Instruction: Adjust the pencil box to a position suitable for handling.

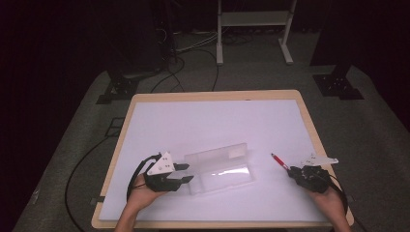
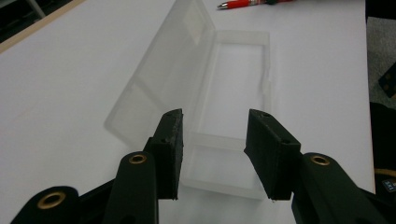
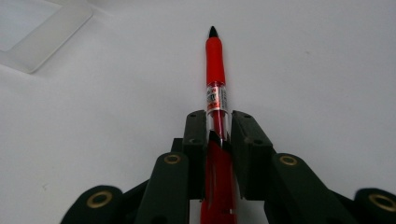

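While the right hand-held gripper (image 3: 218,133) clamps a red pen (image 3: 215,70), the left (image 2: 212,149) gapes over an empty clear case (image 2: 233,93)

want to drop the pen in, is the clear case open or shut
Open. The clear case has its lid swung back beside the tray, and the tray looks empty. The red pen is clamped in the right gripper.
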